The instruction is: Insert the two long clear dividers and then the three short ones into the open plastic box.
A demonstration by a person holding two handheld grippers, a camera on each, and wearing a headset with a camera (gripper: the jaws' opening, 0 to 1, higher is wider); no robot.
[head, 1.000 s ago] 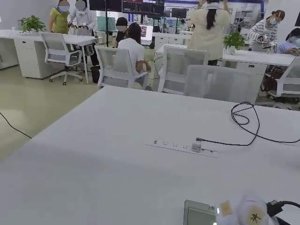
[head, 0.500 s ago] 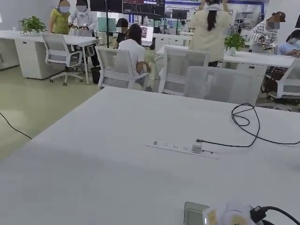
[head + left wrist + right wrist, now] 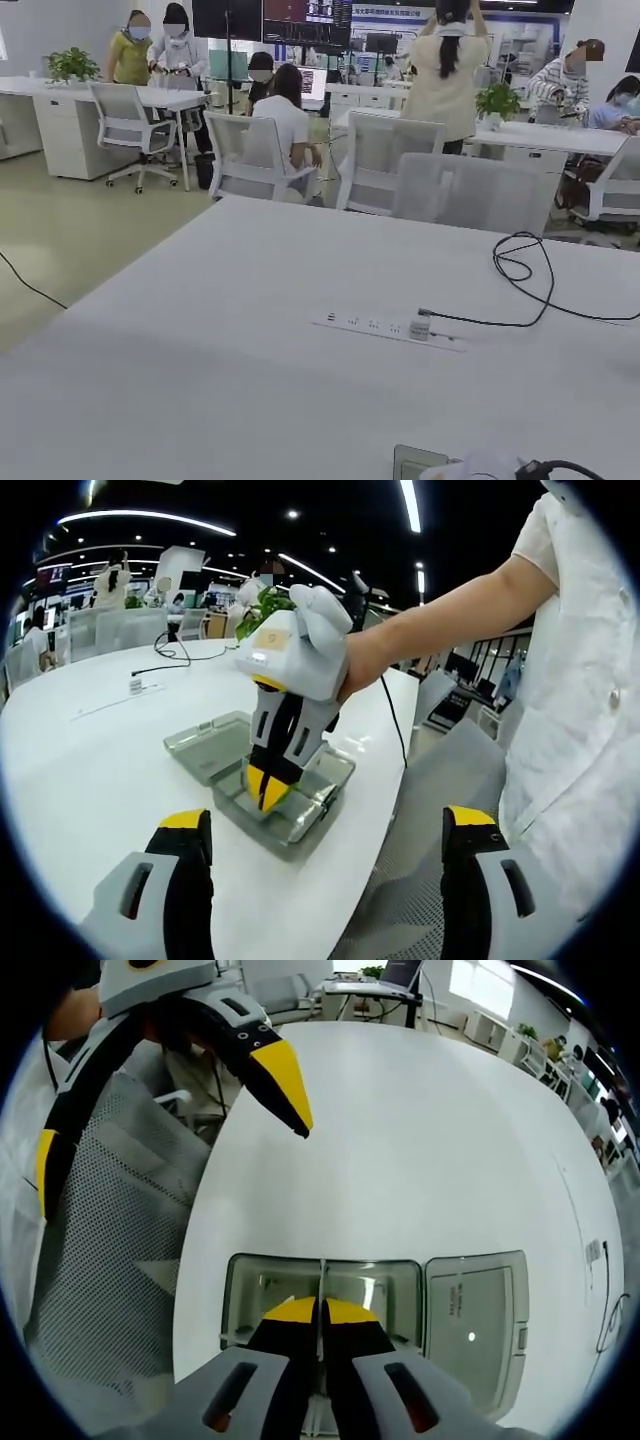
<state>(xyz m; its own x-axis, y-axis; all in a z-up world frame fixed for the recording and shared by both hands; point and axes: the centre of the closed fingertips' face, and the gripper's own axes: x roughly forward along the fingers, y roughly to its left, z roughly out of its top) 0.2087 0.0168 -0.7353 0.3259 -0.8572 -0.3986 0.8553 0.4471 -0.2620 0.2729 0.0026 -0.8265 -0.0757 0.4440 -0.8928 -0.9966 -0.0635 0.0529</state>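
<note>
Right tongs (image 3: 321,1304) around barely visible divider (image 3: 322,1274)

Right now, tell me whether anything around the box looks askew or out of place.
Nothing stands out. The open plastic box sits flat on the white table, its lid laid open alongside. The right tongs are shut on a clear divider that stands upright and straight across the box.

I've got the yellow-tipped grey left gripper (image 3: 327,818) with jaws spread wide | yellow-tipped right gripper (image 3: 321,1306) with jaws pressed together, pointing steeply down | white gloved hand (image 3: 322,620) wrapped around it
</note>
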